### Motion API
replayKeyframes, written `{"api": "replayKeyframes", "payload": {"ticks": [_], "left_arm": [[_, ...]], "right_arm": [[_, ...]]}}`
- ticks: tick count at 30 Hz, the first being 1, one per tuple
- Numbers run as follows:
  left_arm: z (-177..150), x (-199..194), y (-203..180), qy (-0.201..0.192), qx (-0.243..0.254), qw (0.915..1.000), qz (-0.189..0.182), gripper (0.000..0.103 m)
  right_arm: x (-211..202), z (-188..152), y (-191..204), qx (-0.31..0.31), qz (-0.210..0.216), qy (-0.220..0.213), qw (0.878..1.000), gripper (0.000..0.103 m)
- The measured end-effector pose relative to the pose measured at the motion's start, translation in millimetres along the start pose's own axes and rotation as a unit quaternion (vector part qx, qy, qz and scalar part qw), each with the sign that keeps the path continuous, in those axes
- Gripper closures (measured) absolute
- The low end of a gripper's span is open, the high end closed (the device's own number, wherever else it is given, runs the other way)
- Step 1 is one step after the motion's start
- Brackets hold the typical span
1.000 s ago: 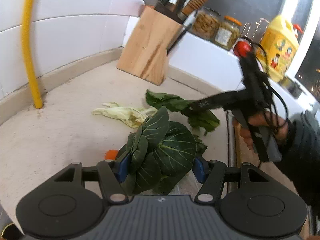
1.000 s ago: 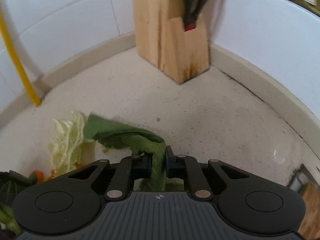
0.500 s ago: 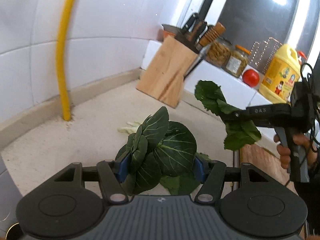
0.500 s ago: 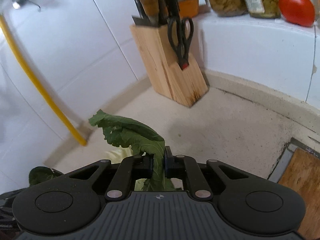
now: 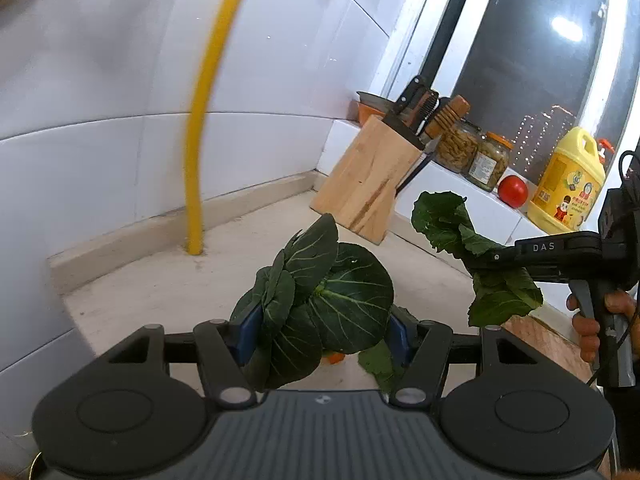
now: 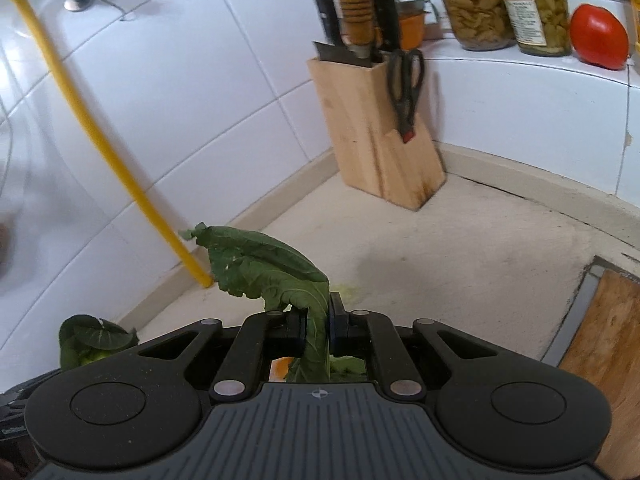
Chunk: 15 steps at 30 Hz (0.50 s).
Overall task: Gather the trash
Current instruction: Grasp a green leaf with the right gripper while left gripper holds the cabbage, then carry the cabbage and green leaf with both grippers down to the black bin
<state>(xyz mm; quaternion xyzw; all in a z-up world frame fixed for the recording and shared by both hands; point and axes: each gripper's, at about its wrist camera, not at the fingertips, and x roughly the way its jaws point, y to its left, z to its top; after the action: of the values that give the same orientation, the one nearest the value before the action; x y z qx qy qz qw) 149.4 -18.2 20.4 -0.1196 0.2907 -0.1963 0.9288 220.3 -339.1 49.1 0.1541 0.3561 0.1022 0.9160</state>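
My left gripper [image 5: 322,330] is shut on a bunch of dark green cabbage leaves [image 5: 320,304] and holds it well above the counter [image 5: 160,292]. My right gripper [image 6: 317,320] is shut on a single green leaf [image 6: 264,268], also lifted; in the left wrist view this leaf [image 5: 452,224] hangs from the right gripper at the right. The left bunch shows at the lower left of the right wrist view [image 6: 92,340]. An orange scrap [image 5: 335,357] lies on the counter below.
A wooden knife block [image 6: 380,136] stands in the counter's corner. Jars [image 6: 476,4], a tomato [image 6: 598,36] and a yellow bottle [image 5: 566,184] sit on the ledge. A yellow pipe [image 5: 198,160] runs up the wall. A wooden board [image 6: 600,340] lies at the right.
Both grippers have risen from the counter with their leaves. The right gripper lifted its leaf off the surface; the pale cabbage scrap has dropped out of view.
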Motion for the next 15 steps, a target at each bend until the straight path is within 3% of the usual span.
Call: {"api": "replayKeyframes", "payload": {"ticks": [15], "left_arm": [[-17.5, -67.3, 42.9, -0.031, -0.024, 0.9975, 0.059, 0.048]], "right_arm": [[11.7, -27.3, 80.8, -0.04, 0.063, 0.033, 0.997, 0.09]]}}
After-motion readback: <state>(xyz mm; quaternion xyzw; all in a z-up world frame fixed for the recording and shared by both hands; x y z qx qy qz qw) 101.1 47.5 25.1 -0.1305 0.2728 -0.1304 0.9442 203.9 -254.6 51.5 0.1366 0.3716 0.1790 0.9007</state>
